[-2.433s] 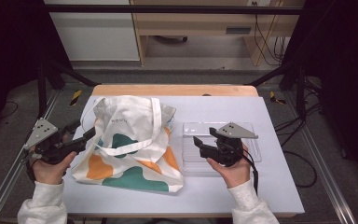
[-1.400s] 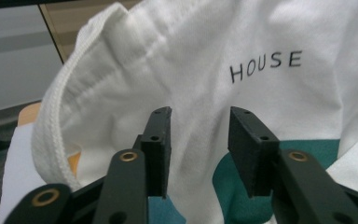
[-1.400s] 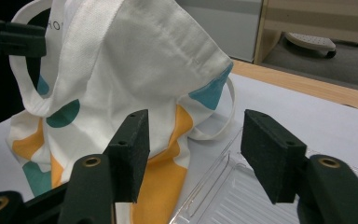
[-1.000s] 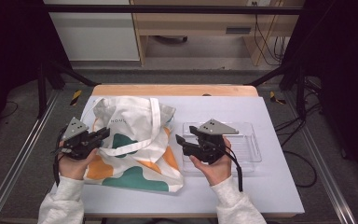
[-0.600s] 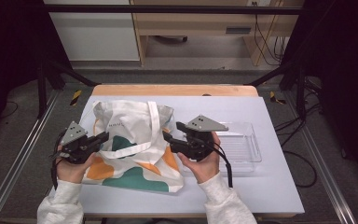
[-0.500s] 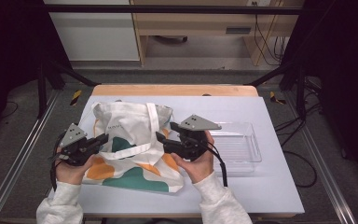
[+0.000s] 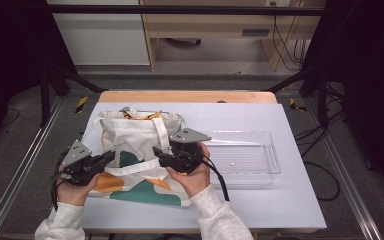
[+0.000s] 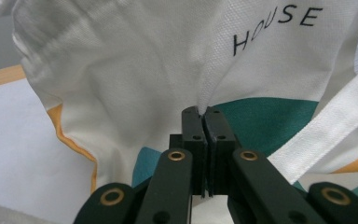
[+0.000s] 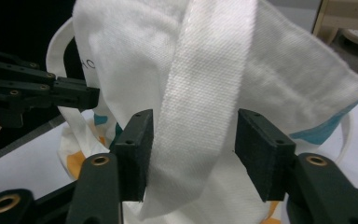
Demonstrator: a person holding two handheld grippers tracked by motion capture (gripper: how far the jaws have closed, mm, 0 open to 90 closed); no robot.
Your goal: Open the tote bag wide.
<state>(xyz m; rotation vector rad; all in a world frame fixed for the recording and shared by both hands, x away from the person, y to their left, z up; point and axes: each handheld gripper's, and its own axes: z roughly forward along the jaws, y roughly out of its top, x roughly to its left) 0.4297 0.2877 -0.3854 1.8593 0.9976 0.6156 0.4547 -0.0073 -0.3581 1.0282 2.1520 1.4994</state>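
Here the left tongs [image 8: 203,114] are pressed together on a pinch of the bag's [image 8: 135,70] white cloth, which rises in a small peak from between the tips just below the printed letters "HOUSE" [image 8: 276,27]. The right tongs [image 9: 191,149] stand apart, with one of the bag's white straps [image 9: 205,88] hanging down between the two black pads [image 9: 135,144]; the strap lies against the left-hand pad and clear of the other, so nothing is clamped. In the right gripper view the left tongs [image 9: 81,95] show farther off at the bag's side. From above, the left tongs [image 7: 109,157] sit at the bag's [image 7: 135,137] left edge, held by the person's left hand [image 7: 75,186], and the right tongs [image 7: 156,152] reach in over the middle of the bag from the right hand [image 7: 190,175]. The bag is cream with teal and orange patches, lying on the pale table [image 7: 290,205] towards its left half, its open mouth at the far end showing something yellowish inside. Just beside the bag on the right, a clear plastic tray [image 7: 270,150] rests flat on the table, touching or nearly touching the right hand.
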